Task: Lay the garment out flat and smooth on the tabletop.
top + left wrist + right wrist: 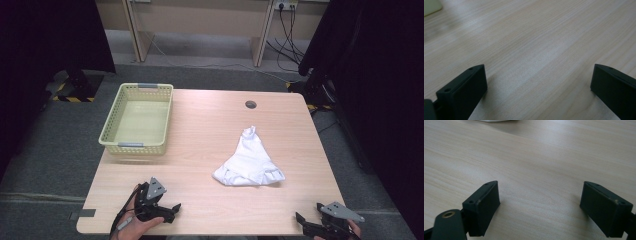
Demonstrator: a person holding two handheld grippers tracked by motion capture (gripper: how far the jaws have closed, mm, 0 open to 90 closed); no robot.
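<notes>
Both tools, left tool (pixel 167 210) and right tool (pixel 307 223), rest spread and empty on the counter (pixel 210 125), the crumpled white cloth (pixel 249 161) ahead between them, seemingly poised for a two-handed pickup.

The crumpled fabric cloth (pixel 250 162) is plain white. The perforated plastic basket (pixel 137 145) is pale yellow with grey handle inserts, and the wooden desk (pixel 200 125) shows light beech grain. Both claws, left (pixel 170 209) and right (pixel 303 223), are matte black with grey top plates.
</notes>
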